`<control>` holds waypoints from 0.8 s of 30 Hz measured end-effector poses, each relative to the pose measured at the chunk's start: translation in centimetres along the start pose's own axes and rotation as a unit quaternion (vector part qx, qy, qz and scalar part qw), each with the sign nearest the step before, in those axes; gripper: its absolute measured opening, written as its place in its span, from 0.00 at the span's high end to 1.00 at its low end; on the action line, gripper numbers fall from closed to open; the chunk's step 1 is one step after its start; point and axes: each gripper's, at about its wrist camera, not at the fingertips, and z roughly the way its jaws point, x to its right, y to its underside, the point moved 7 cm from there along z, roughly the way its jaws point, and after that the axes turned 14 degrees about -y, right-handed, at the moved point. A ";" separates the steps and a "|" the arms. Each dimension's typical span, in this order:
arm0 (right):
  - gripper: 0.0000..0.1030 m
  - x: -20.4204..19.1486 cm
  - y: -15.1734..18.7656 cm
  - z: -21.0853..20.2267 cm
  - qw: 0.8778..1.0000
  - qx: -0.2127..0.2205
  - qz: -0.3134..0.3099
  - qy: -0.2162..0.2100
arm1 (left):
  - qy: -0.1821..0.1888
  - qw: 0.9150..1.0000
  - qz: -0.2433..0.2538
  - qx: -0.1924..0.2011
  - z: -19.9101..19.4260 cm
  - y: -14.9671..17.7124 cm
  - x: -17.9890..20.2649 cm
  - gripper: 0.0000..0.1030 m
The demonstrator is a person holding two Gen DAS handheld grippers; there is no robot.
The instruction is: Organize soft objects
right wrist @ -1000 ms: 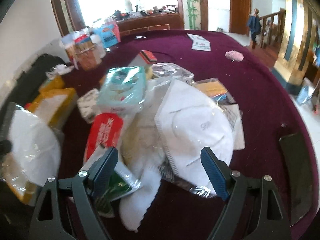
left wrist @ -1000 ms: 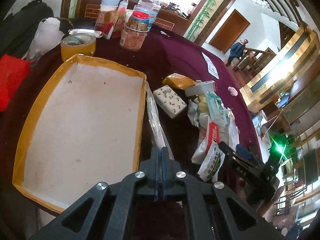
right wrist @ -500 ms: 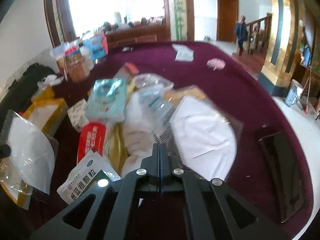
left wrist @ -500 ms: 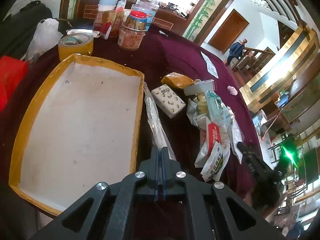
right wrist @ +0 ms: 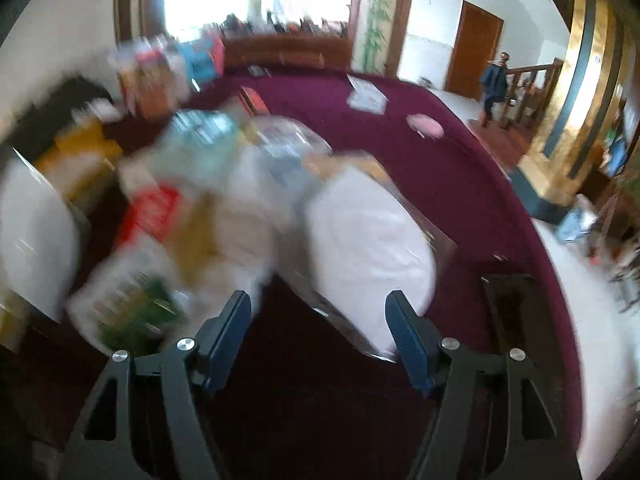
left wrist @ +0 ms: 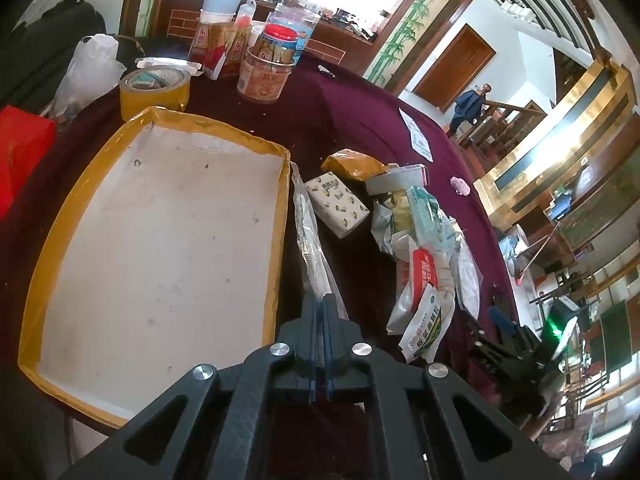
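Crinkly clear-wrapped mask (left wrist: 310, 256) in left gripper (left wrist: 319, 308), flat, white.

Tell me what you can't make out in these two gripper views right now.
- Right wrist view: motion blur smears the packet pile; its labels are unreadable. Only the bagged white mask ahead of the open right gripper has a clear shape.
- Left wrist view: the left gripper is shut on a clear bagged item, seen edge-on, so its contents are unclear.
- Left wrist view: the yellow-rimmed tray near corner sits behind the gripper body.
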 end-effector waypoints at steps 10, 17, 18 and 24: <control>0.90 3.3 -0.7 4.0 0.990 -0.067 -0.049 0.117 | -0.007 1.000 0.014 0.000 0.1 0.0 0.7 0.99; 0.98 3.5 -1.6 -1.1 0.995 0.029 -0.007 0.093 | -0.016 1.000 0.023 -0.002 0.4 -0.1 1.1 0.99; 0.98 3.3 -1.9 -2.0 0.995 0.046 -0.003 0.085 | -0.015 1.000 0.023 -0.002 0.4 -0.2 1.2 0.99; 0.99 -0.3 -4.0 -7.6 0.993 0.119 0.011 -0.021 | -0.007 1.000 0.021 0.019 -0.6 -0.9 1.3 1.00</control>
